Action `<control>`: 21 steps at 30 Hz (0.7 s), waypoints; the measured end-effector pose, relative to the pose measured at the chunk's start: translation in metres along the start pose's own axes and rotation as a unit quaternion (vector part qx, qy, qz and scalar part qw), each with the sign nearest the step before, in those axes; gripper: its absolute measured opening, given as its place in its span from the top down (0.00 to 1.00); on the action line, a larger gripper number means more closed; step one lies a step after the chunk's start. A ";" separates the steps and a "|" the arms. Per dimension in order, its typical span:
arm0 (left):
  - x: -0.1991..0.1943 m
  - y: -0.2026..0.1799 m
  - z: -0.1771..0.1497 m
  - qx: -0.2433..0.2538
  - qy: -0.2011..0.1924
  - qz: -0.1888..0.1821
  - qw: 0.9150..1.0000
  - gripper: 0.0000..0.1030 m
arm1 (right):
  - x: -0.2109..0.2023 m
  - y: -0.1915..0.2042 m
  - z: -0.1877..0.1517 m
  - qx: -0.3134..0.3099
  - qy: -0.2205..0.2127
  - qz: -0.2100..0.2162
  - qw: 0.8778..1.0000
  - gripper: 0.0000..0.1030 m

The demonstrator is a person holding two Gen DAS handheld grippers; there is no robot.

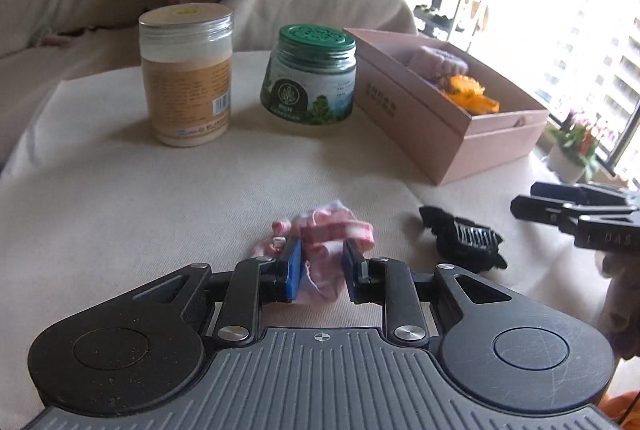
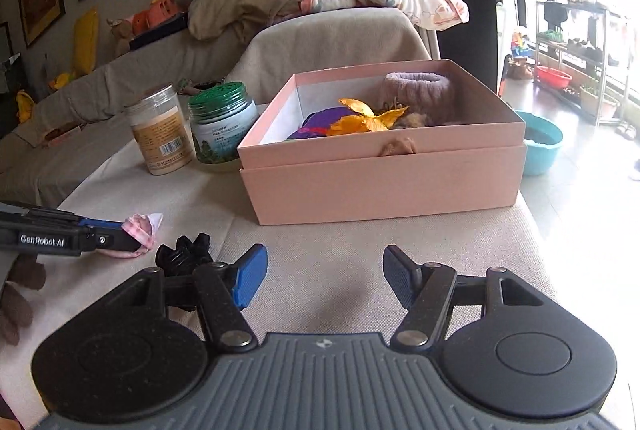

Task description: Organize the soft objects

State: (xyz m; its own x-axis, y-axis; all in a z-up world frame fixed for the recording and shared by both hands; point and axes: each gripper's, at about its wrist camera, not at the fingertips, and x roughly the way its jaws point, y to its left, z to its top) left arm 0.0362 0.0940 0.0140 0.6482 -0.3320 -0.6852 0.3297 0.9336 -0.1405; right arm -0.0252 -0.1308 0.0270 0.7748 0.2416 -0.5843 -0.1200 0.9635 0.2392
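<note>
A pink checked scrunchie (image 1: 332, 228) sits between the blue pads of my left gripper (image 1: 322, 250), which is shut on it just over the cream table cover. The right wrist view shows the same scrunchie (image 2: 141, 228) at the tip of the left gripper (image 2: 132, 234). My right gripper (image 2: 324, 264) is open, nothing between its fingers, and points at the pink box (image 2: 380, 185). The box holds a fuzzy mauve piece (image 2: 416, 89), an orange fabric flower (image 2: 364, 117) and a purple item (image 2: 316, 121). From the left wrist view the right gripper (image 1: 524, 199) enters at the right edge.
A black claw hair clip (image 1: 460, 238) lies on the cover between the two grippers. A beige jar (image 1: 186, 77) and a green-lidded jar (image 1: 310, 77) stand left of the box. A sofa with bedding is behind. A teal basin (image 2: 540, 145) sits on the floor at right.
</note>
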 end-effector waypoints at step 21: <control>0.022 0.015 0.014 0.023 -0.031 0.067 0.997 0.71 | 0.000 -0.001 0.000 0.006 0.002 -0.002 1.000 0.37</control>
State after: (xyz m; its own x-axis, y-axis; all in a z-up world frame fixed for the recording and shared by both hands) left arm 0.0647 0.0987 0.0071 0.7297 -0.2129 -0.6498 0.2664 0.9637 -0.0166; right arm -0.0251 -0.1314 0.0262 0.7727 0.2383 -0.5883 -0.1102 0.9631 0.2455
